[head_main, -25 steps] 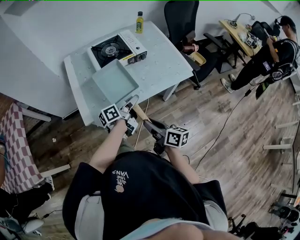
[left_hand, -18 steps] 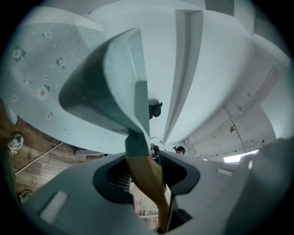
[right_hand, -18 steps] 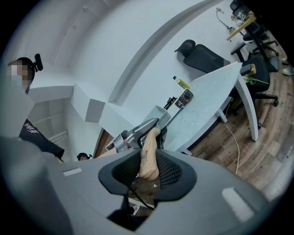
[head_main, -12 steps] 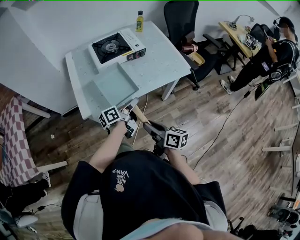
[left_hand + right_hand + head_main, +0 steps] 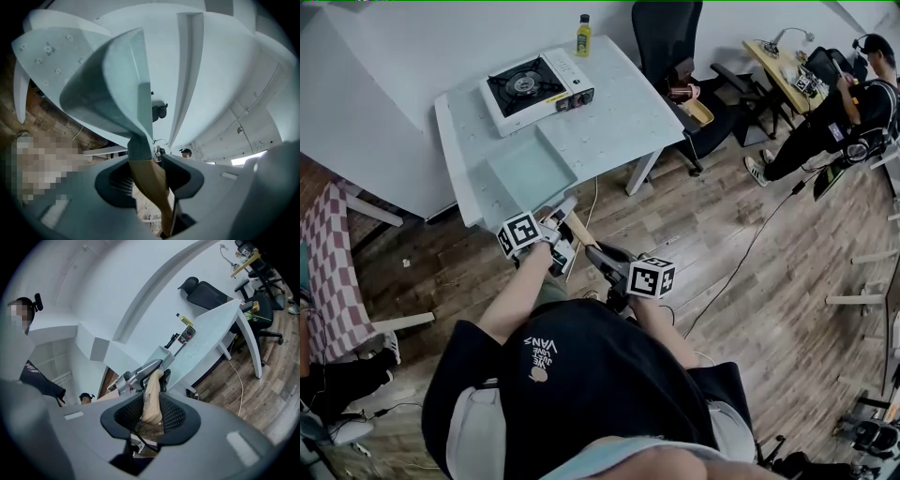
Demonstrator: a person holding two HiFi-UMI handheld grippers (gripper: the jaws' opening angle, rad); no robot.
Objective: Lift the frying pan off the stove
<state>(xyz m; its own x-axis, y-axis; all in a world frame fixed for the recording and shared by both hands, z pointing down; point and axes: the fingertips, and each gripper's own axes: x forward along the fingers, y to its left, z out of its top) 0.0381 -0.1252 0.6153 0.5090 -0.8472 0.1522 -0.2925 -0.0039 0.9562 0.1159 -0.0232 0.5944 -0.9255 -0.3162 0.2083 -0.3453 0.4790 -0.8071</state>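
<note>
A square pale grey-green frying pan (image 5: 528, 174) with a wooden handle (image 5: 579, 228) hangs over the front half of the white table (image 5: 614, 127), clear of the stove (image 5: 534, 87). My left gripper (image 5: 562, 214) is shut on the handle close to the pan. My right gripper (image 5: 596, 253) is shut on the handle's near end. In the left gripper view the pan (image 5: 110, 89) fills the upper left and the handle (image 5: 149, 180) runs between the pads. The right gripper view shows the handle (image 5: 152, 397) clamped between its black pads, the left gripper (image 5: 136, 376) just beyond.
The white single-burner stove stands at the table's back, a yellow bottle (image 5: 582, 35) behind it. A black office chair (image 5: 667, 42) is by the table's right end. A person (image 5: 839, 108) stands at a desk far right. A checked cloth (image 5: 333, 281) lies left, a cable (image 5: 750, 253) crosses the wooden floor.
The gap between the pan and the stove has grown; the table and stove have slid away in the head view. Both grippers keep their hold on the handle.
</note>
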